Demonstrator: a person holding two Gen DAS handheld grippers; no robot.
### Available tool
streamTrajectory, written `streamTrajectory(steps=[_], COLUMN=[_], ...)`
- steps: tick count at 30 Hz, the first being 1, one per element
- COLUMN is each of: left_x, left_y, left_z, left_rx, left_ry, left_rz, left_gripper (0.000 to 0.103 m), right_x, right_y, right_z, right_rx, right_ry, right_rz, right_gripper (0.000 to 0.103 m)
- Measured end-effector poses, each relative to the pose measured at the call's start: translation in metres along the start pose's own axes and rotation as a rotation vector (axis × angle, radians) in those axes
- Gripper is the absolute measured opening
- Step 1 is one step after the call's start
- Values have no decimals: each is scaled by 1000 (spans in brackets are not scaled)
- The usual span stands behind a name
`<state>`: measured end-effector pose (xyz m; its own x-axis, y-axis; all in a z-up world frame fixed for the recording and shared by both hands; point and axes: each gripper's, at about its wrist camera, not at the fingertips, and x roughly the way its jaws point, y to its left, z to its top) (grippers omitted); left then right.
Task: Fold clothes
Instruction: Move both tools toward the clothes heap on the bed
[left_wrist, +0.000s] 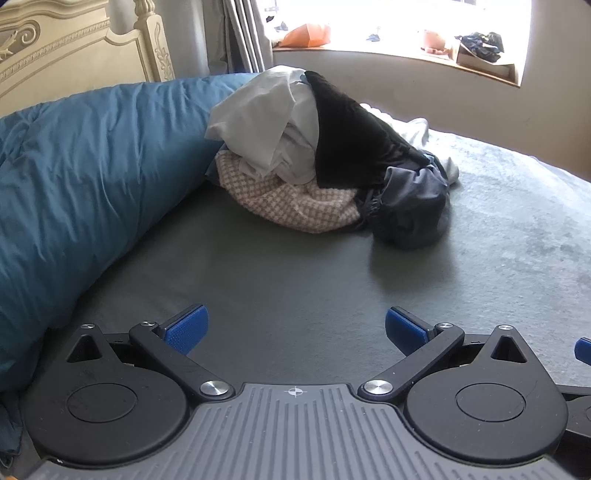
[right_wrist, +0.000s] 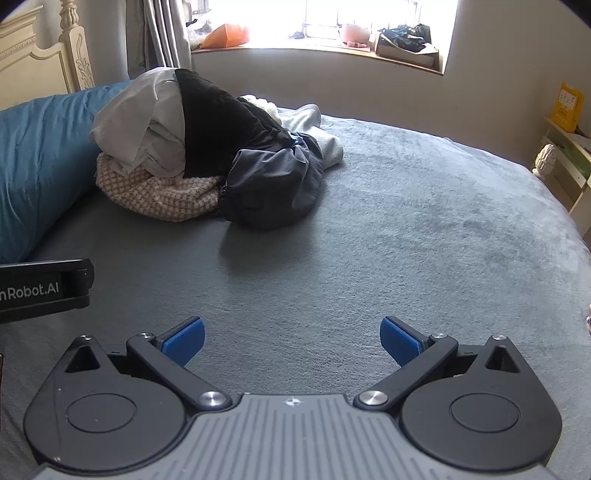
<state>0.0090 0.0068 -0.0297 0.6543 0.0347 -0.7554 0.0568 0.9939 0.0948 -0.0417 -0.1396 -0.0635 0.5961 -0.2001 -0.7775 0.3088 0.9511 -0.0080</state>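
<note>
Hovering spread wide and empty over the grey bed (right_wrist: 406, 206), left gripper (left_wrist: 295, 328) and right gripper (right_wrist: 291, 332) face the clothes pile (right_wrist: 207, 147) at eleven o'clock; a black mount (right_wrist: 44, 288) reads "nRobot.AI".

Bare grey blanket (right_wrist: 369, 240) ahead, clothes pile (right_wrist: 207, 155) beyond, blue duvet (left_wrist: 81, 177) (bulky) walling the left.

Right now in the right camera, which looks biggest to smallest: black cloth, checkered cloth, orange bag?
1. Black cloth
2. Checkered cloth, close to the black one
3. Orange bag, though it sits farther away, so unsure
</note>
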Motion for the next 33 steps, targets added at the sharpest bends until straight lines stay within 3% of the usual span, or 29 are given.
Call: streamTrajectory(steps=[10, 16, 23, 33], left_x=[19, 41, 86, 104], left_y=[1, -2, 0, 30], left_z=[4, 8, 24, 42], left_rx=[5, 8, 25, -9], left_ry=[0, -55, -68, -43], left_rz=[-6, -33, -102, -201], left_gripper=[103, 103, 103, 103], right_x=[14, 28, 52, 55], right_y=[5, 7, -3, 6], right_z=[6, 13, 29, 66], right_rx=[-8, -24, -49, 0], right_ry=[-1, -36, -110, -102], right_rz=[9, 22, 11, -9], right_gripper=[103, 103, 103, 103])
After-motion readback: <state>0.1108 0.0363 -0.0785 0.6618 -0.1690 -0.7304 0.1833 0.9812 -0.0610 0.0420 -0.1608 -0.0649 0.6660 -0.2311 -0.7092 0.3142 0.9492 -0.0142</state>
